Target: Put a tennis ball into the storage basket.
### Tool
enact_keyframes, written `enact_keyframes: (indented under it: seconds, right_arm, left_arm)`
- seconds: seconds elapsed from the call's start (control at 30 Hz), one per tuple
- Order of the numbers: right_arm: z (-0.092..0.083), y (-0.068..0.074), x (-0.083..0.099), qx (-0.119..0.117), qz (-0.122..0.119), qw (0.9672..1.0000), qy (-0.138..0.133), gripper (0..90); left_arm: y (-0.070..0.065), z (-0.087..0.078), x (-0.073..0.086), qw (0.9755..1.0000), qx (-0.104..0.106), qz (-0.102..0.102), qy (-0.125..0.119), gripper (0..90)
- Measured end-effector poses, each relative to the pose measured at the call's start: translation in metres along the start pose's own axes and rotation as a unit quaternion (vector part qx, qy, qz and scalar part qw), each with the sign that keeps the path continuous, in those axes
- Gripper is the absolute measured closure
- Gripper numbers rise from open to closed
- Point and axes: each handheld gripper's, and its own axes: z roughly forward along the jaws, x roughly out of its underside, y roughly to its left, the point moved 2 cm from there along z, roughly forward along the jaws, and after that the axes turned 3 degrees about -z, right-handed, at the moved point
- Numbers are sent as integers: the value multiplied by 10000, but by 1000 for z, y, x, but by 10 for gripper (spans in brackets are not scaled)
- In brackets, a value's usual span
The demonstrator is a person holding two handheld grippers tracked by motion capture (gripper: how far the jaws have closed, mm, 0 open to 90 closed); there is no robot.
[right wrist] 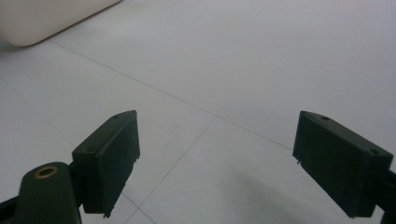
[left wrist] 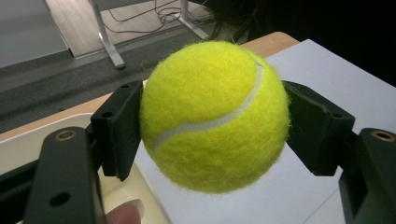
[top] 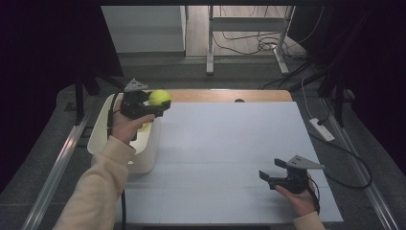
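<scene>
1. Gripping a fuzzy yellow-green tennis ball (top: 159,97), the left gripper (top: 152,106) sits in the upper left of the high view; its two black jaws pinch the ball from either side

2. In the left gripper view the tennis ball (left wrist: 215,116) sits centre frame, white seam curving across it, a jaw pad pressed against each flank; a fingertip (left wrist: 125,213) shows at the bottom edge

3. Ball held in the air above the right rim of a cream rounded plastic tub (top: 143,153), which stands at the left edge of the white table top (top: 225,158); something yellow shows inside the tub just under the gripper, too hidden to tell what

4. Left hand (top: 125,125) and pale beige sleeve (top: 95,187) come up from the bottom left of the high view

5. Right gripper (top: 267,171) lies low in the lower right of the high view, held in the right hand (top: 299,194), jaws spread wide with nothing between them

6. Right gripper view: both jaws apart over bare white table top (right wrist: 233,70); corner of the cream tub (right wrist: 42,18) in the upper left of the frame
</scene>
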Motion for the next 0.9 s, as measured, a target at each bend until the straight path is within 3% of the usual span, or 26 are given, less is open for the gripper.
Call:
enact_keyframes:
  seconds: [0.53,0.9]
  right_arm:
    - [0,1,0,5,-4,10000,8,144]
    - [0,2,0,5,-13,10000,12,144]
  left_arm:
    - [23,-16,10,9993,-337,-154,92,271]
    - [53,-27,25,9965,-696,-380,267,271]
